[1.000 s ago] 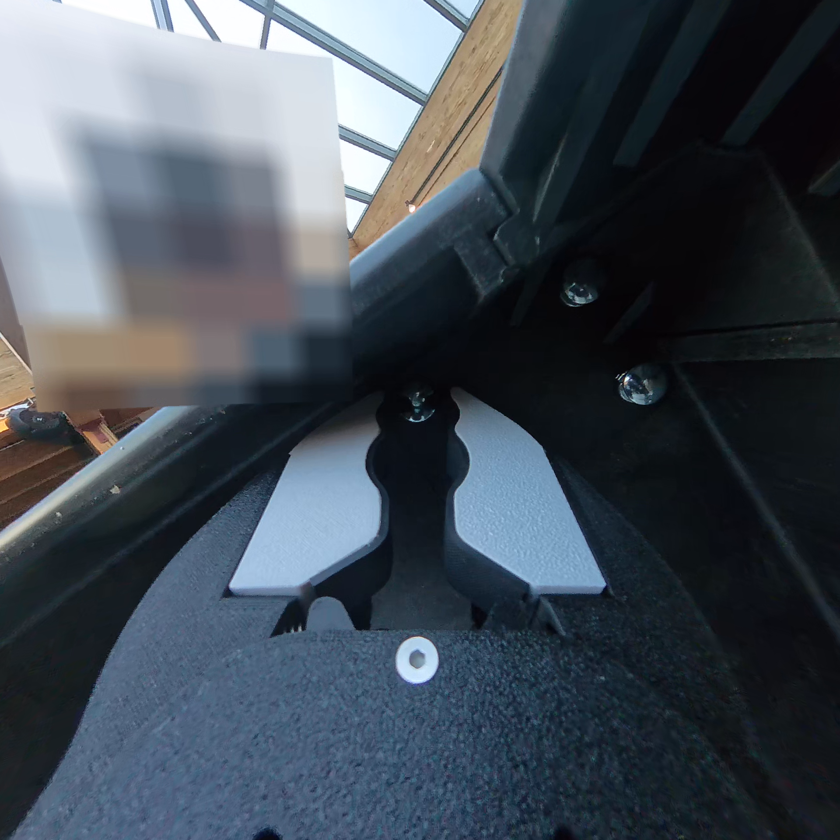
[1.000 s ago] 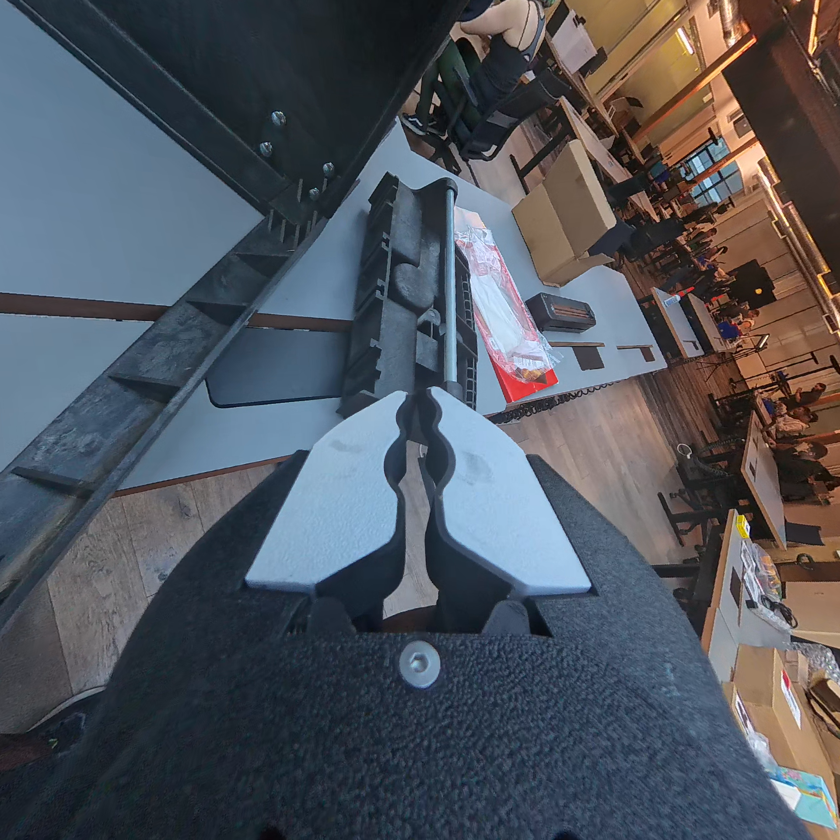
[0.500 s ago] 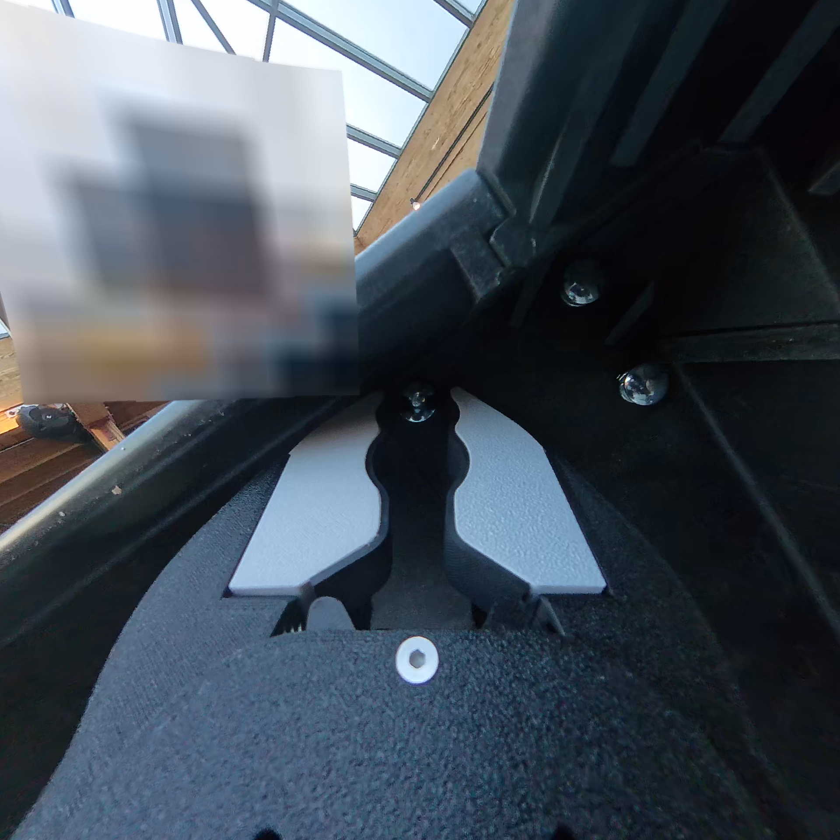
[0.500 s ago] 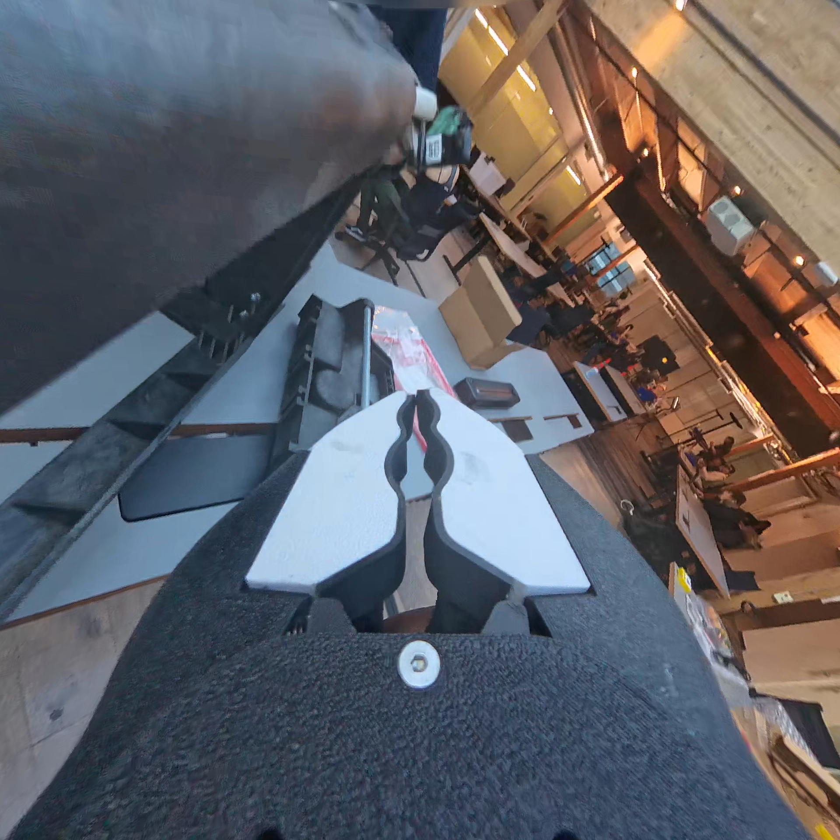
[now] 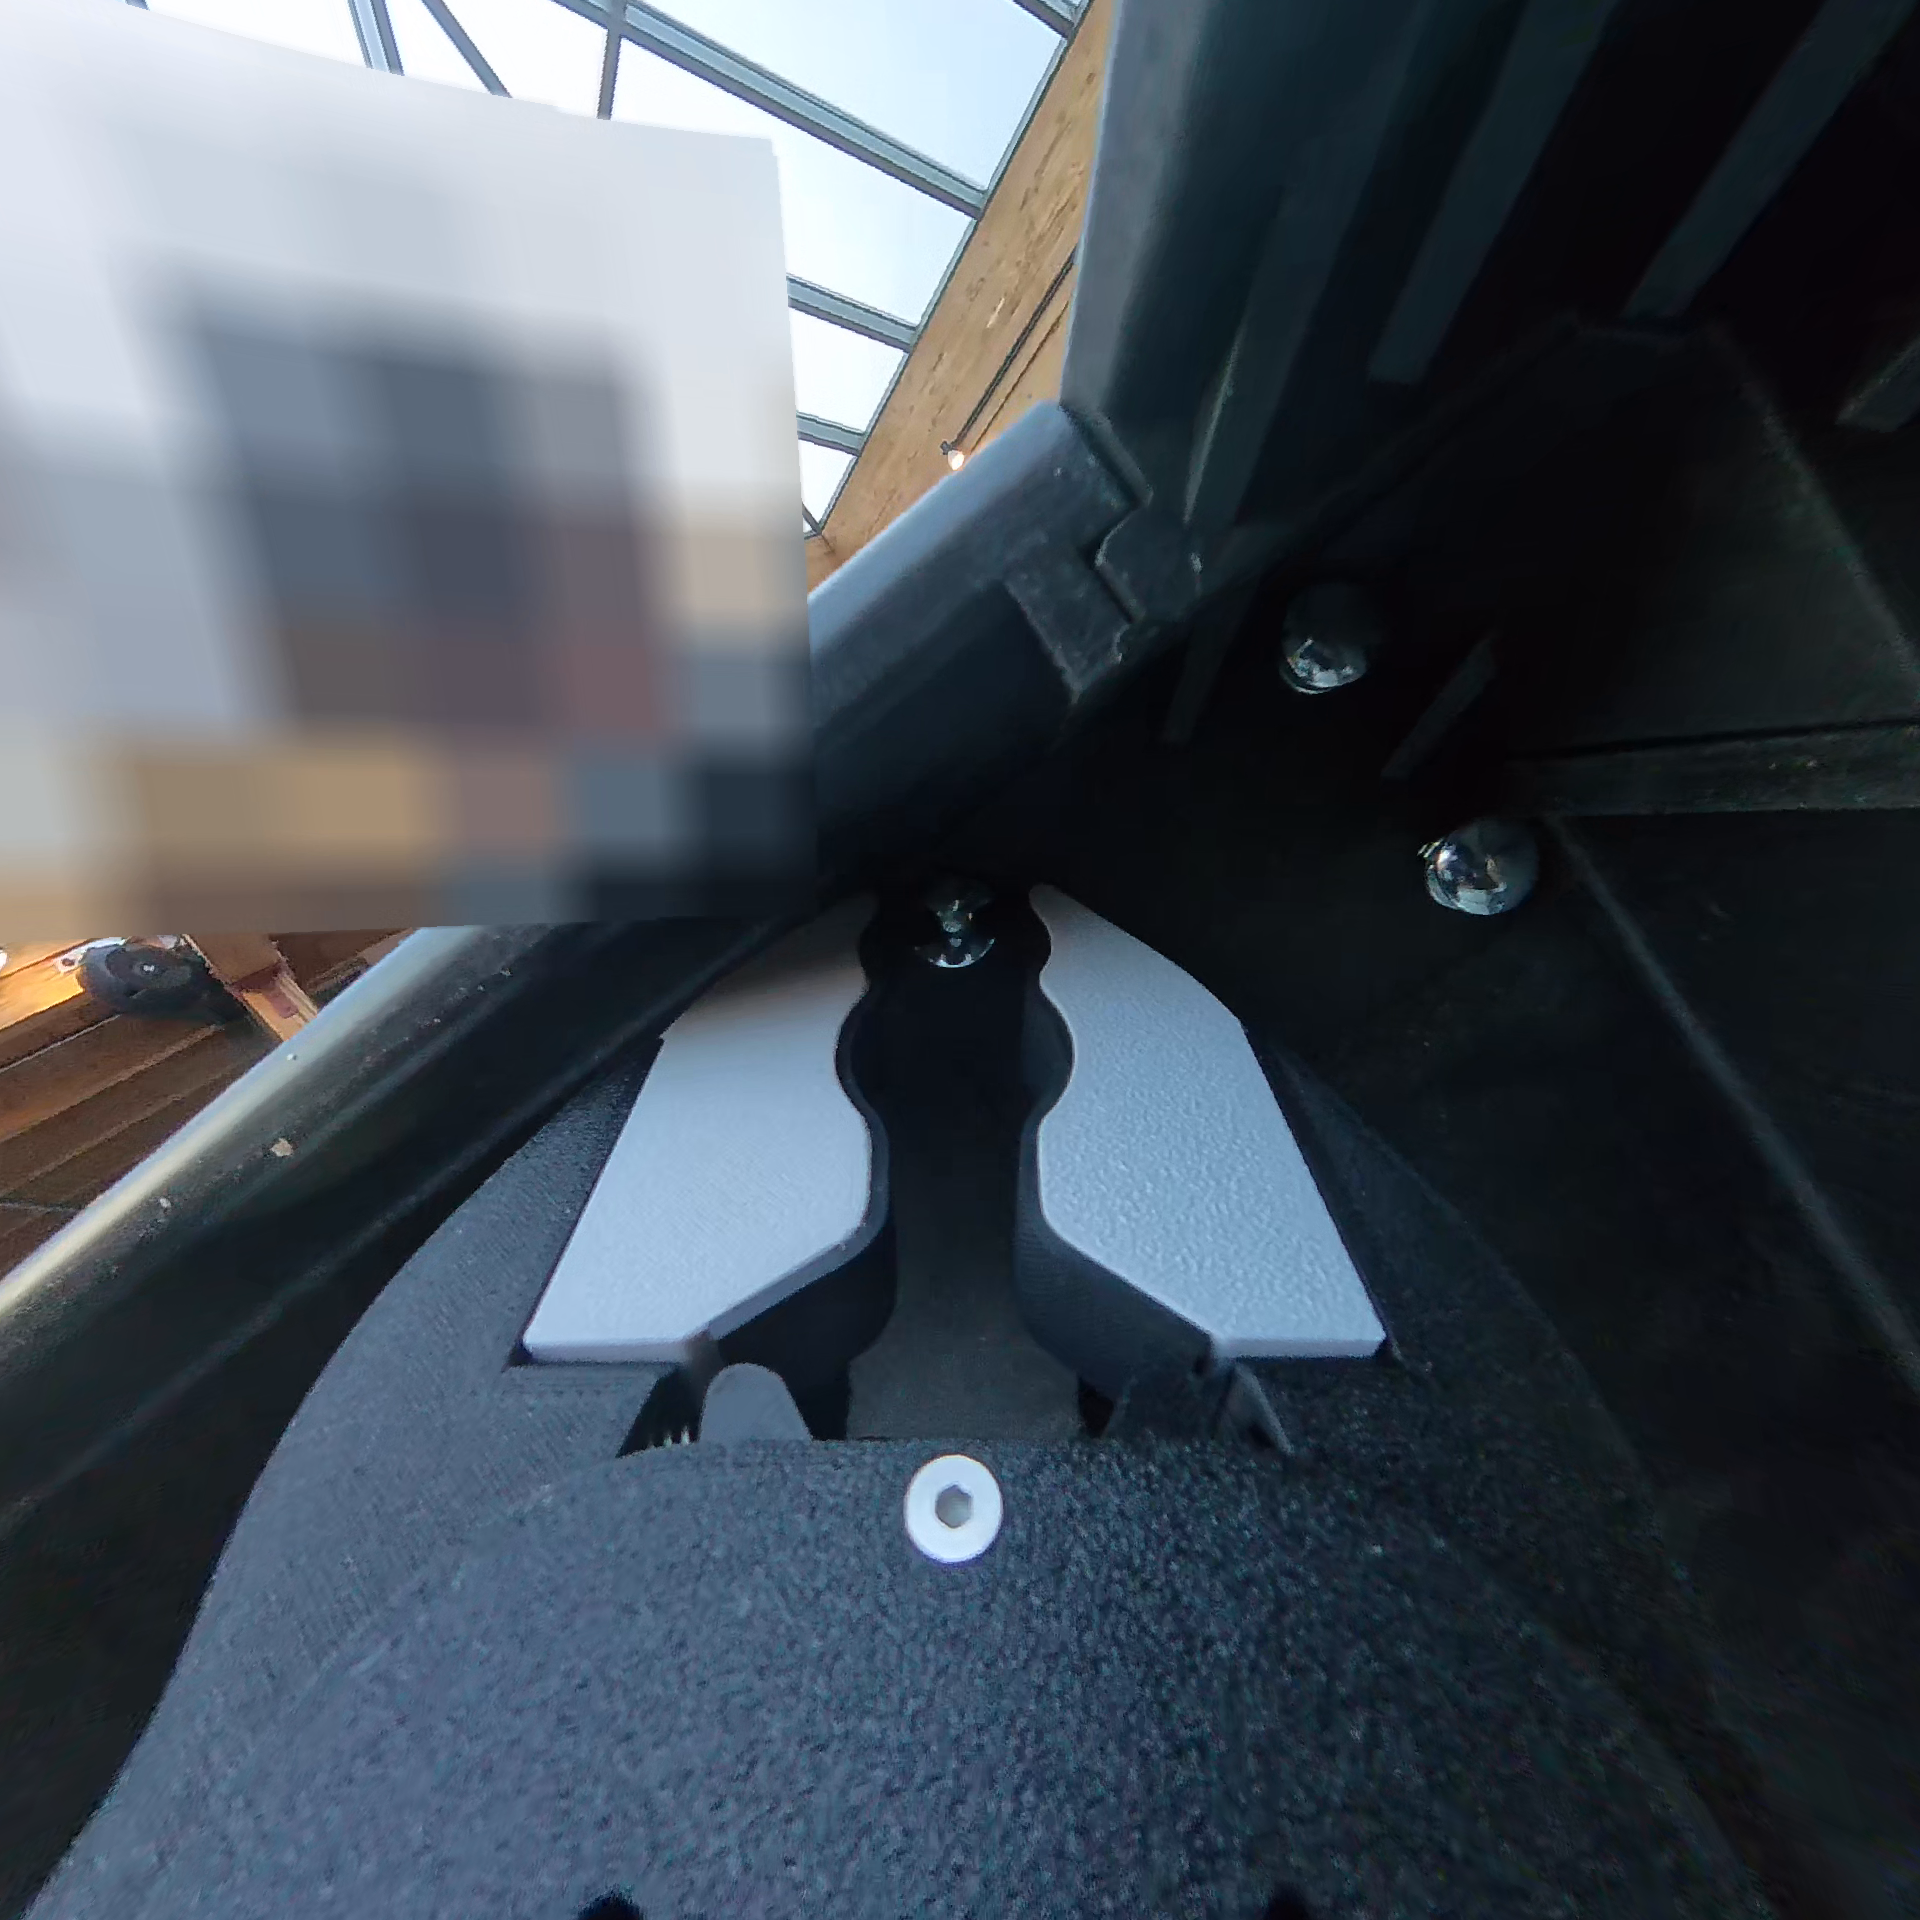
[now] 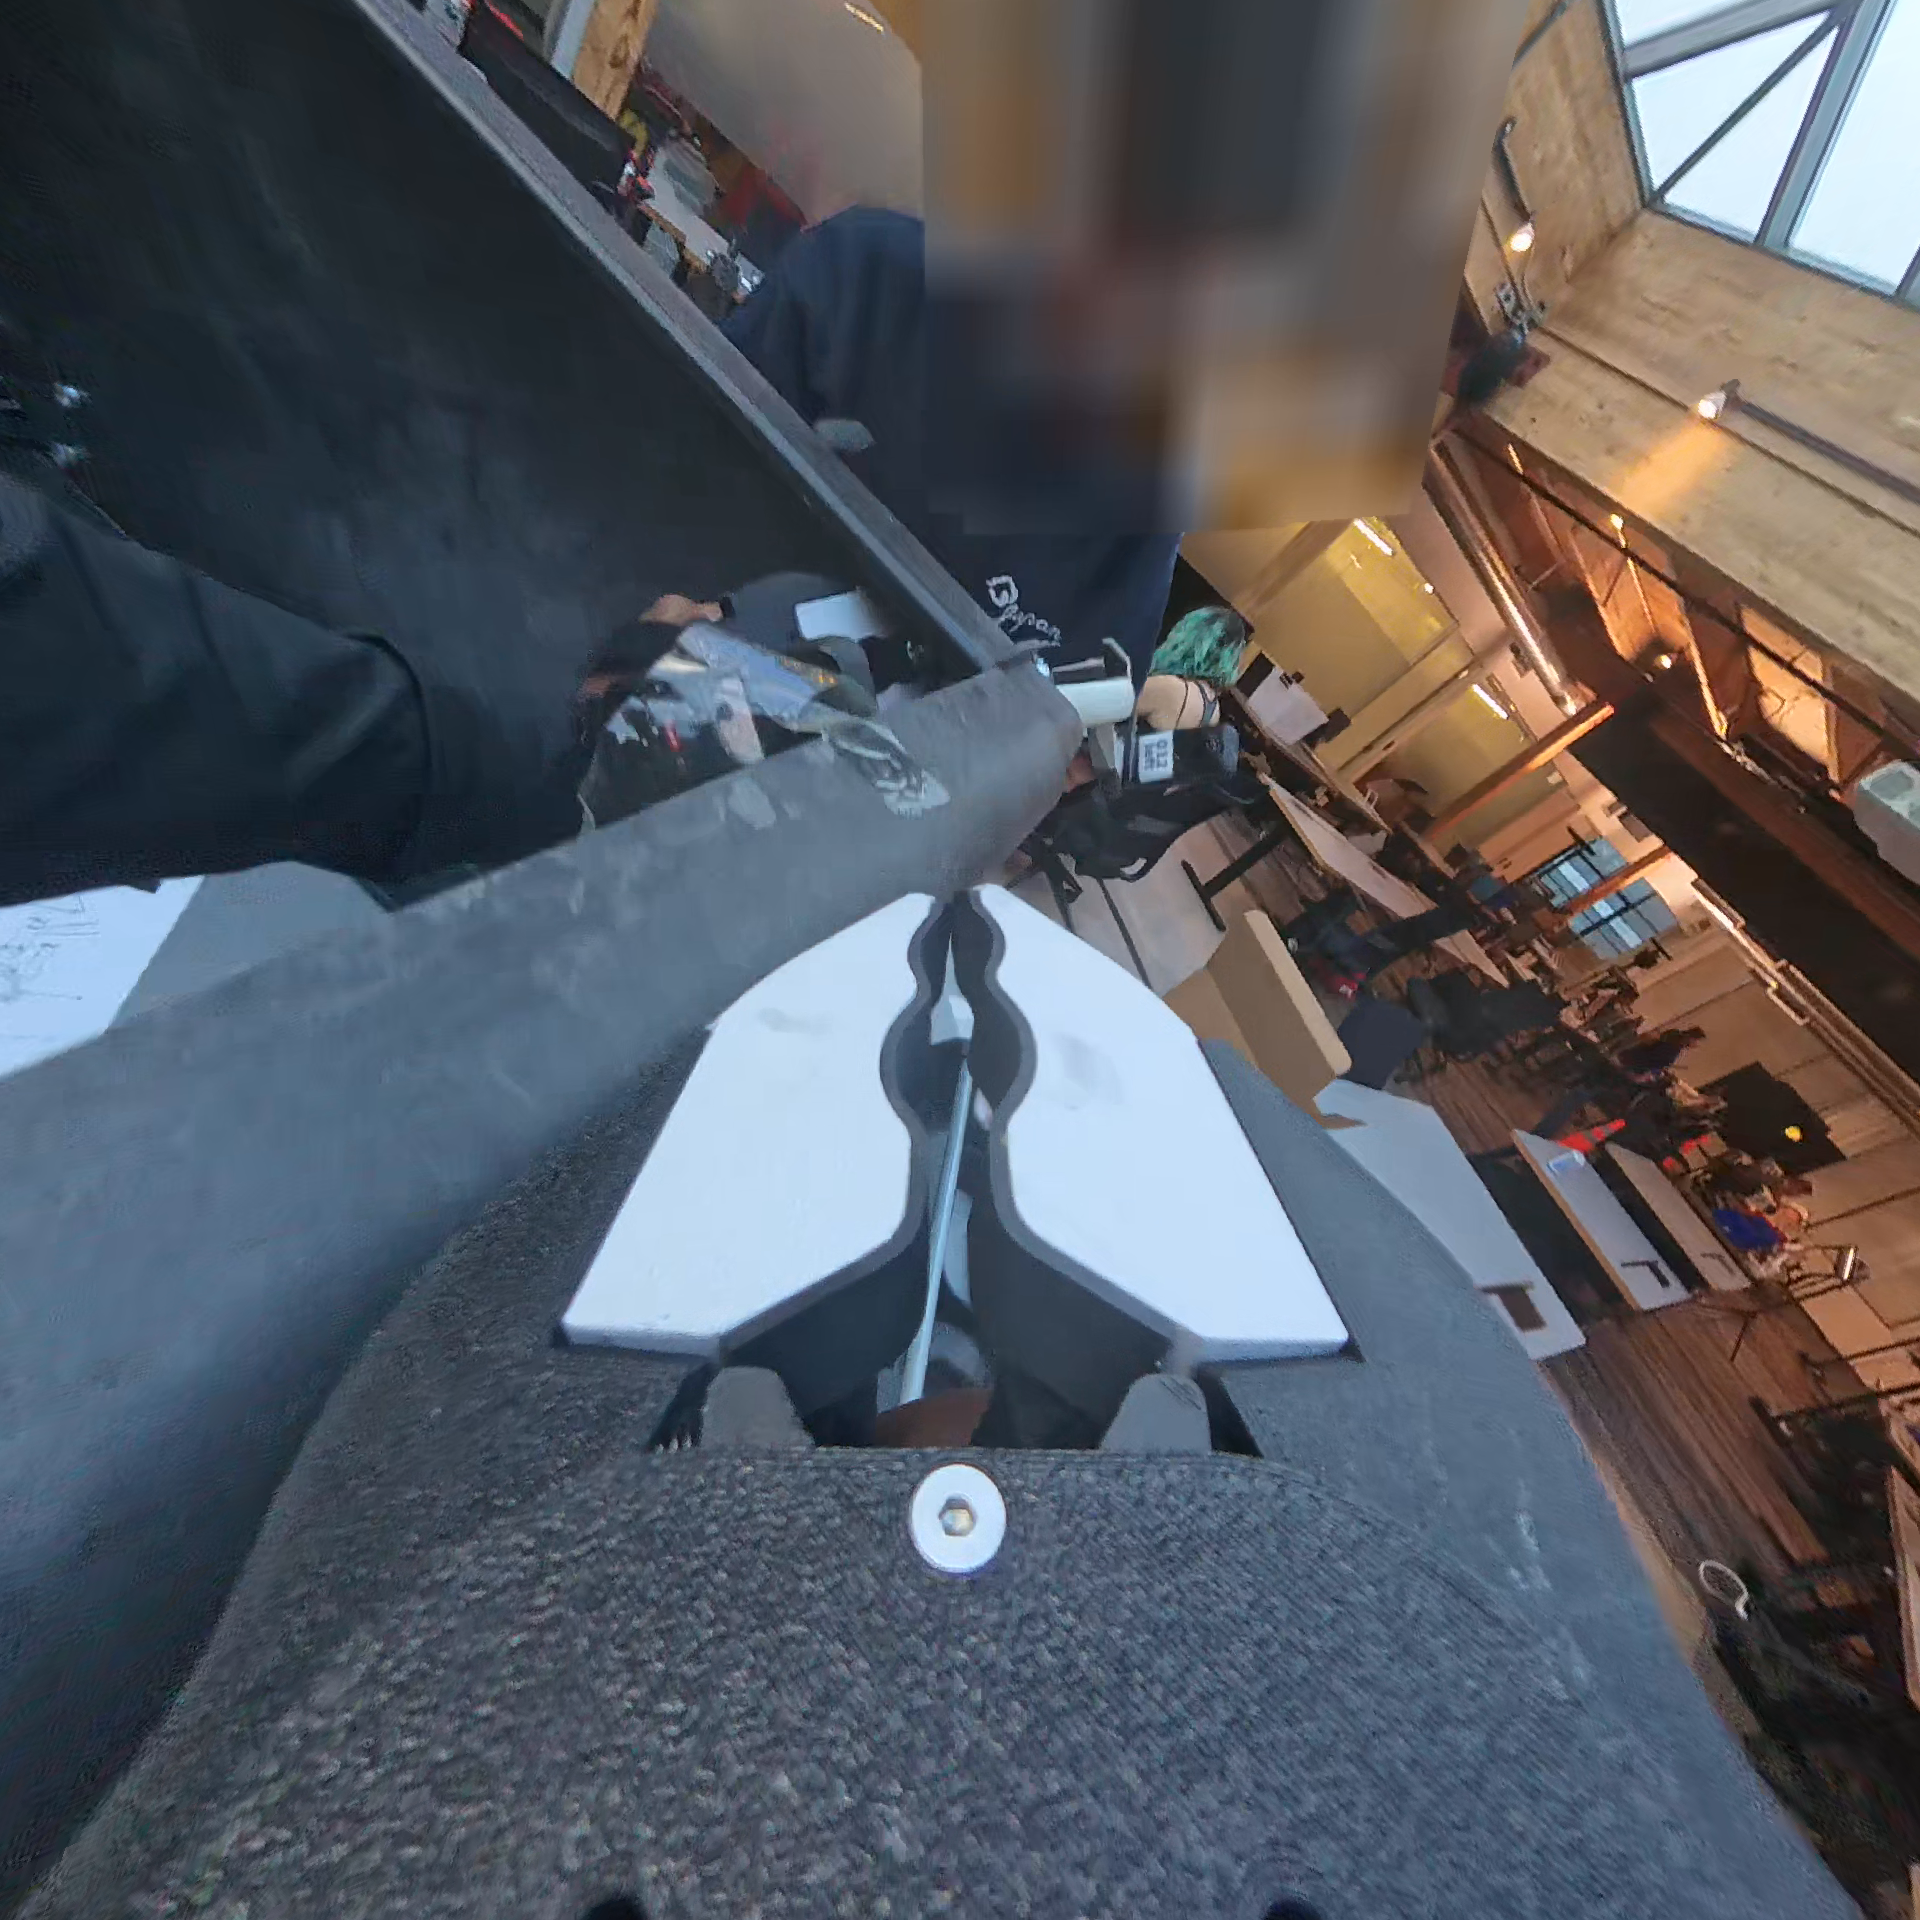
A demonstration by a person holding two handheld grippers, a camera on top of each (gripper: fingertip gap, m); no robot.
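Note:
My left gripper (image 5: pixel 954 909) presses into a black plastic panel (image 5: pixel 1714 623). Its jaws stand narrowly apart around a silver screw (image 5: pixel 954 933) on the panel, apparently clamped on the panel there. A grey tube (image 5: pixel 935 540) runs along the panel's edge. In the right wrist view the same panel (image 6: pixel 416 364) is held up at the upper left, and the left gripper (image 6: pixel 727 707) shows at its edge below a black sleeve (image 6: pixel 208 707). My right gripper (image 6: pixel 961 902) is shut and empty, its tips just under the end of the grey tube (image 6: pixel 520 987). A thin metal rod (image 6: pixel 948 1195) shows through the finger gap.
Two more screws (image 5: pixel 1322 649) (image 5: pixel 1481 868) sit on the panel's ribs. A person in a dark top (image 6: pixel 862 312) stands behind the panel. A cardboard box (image 6: pixel 1268 997) and white tables (image 6: pixel 1455 1226) lie to the right, with other people seated farther back. One gripper's finger ends stand about 35 centimeters off the other's.
The right wrist view has swung up from the table to the room, and the grey tube now crosses its left side. The left gripper has stayed in place on the panel.

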